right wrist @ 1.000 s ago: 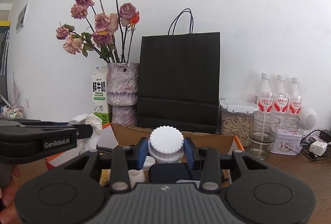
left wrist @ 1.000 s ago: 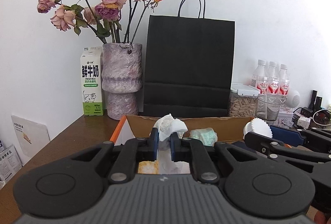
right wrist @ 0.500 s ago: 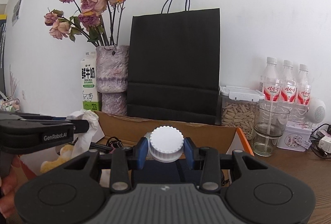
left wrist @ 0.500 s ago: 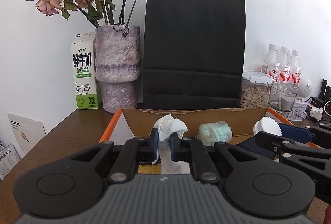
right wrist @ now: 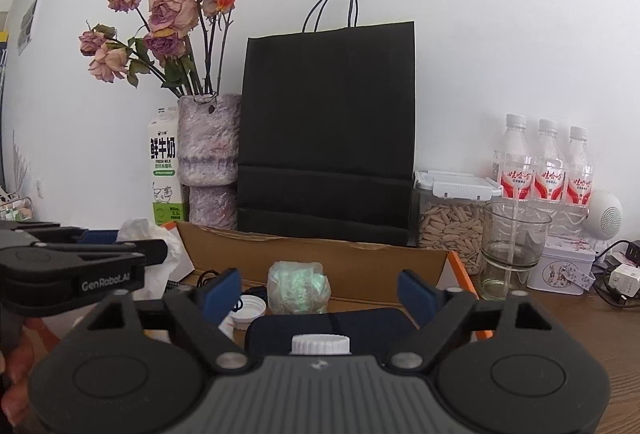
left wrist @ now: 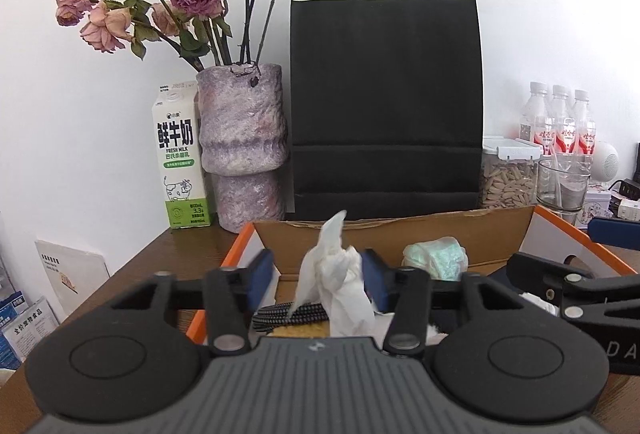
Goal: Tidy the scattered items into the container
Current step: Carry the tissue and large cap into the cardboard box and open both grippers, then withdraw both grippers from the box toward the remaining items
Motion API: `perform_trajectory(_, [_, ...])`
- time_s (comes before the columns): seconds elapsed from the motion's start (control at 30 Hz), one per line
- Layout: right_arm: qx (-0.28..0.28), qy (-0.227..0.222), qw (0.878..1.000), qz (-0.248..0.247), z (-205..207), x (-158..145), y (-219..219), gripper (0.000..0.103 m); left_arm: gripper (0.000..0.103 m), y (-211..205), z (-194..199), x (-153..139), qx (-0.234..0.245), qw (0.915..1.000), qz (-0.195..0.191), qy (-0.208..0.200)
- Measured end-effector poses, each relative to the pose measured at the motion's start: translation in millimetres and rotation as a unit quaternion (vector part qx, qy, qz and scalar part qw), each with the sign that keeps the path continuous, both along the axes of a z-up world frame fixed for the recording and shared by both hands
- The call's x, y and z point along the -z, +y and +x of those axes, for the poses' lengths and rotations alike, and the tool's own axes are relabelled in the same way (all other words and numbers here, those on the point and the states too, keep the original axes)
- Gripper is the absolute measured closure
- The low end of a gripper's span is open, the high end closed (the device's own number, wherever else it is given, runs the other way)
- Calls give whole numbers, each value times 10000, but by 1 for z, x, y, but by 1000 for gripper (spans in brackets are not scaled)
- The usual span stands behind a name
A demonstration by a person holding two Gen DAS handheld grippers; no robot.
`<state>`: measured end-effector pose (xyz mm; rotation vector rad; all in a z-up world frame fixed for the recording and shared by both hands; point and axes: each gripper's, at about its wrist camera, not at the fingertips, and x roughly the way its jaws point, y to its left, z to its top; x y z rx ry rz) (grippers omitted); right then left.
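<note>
The cardboard box is the landmark here. It sits on the brown bench, and it is where the messy things go.

To the left of the box, at the back, stands a milk carton. Next to it is a purple vase with dry roses. Right behind the box stands a black paper bag. These look like they just live there and are not part of the tidy-up.

The left tool is over the left part of the box. Its jaws have just been opening. A crumpled white tissue stands between them, leaning on the right pad, but nothing squeezes it now. I think it was let go there so it stays in the box. Under it lies a striped cable.

A green-white wrapped bundle sits in the middle of the box, near the back wall.

The right tool is over the right part of the box. Its jaws have just been opening too, and they are wide apart and hold nothing. Below them a white ribbed cap rests on a dark flat case inside the box. So that piece looks dropped in on purpose. A small open white lid lies in the box to the left of it.

To the right of the box stand a jar of seeds, an empty glass and three water bottles.
</note>
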<state>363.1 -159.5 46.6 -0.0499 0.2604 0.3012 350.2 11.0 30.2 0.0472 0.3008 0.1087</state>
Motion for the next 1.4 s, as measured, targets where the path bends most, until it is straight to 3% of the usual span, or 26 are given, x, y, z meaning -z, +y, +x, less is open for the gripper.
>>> perform_trajectory(0.03, [1,-11,10000,7,-1,0,0,9,19,0,-2,-1,-43,10000,20,-82])
perform_trajectory(0.07, [-3,-9,10000,15,-1,0,-1,6,17,0,-4,-2,-75,9998,48,-176])
perform_trajectory(0.13, [-10,-7,10000,19,-1,0,-1,3,1,-2,-7,-4,-113,9994,103,-295])
perform_trajectory(0.17, [-15,-3,10000,19,-1,0,-1,3,0,-3,-8,-4,-152,9992,135,-336])
perform_trajectory(0.7, [10,15,10000,20,-10,-2,-5,0,0,1,-15,-3,-182,9991,-56,-382])
perform_trajectory(0.93, [185,-60,9998,-59,-30,-2,-15,0,0,7,-37,-2,-234,9983,-128,-521])
perform_trajectory(1.4, [321,182,9992,-124,-76,11,-31,0,0,20,-84,8,-303,9988,-146,-356])
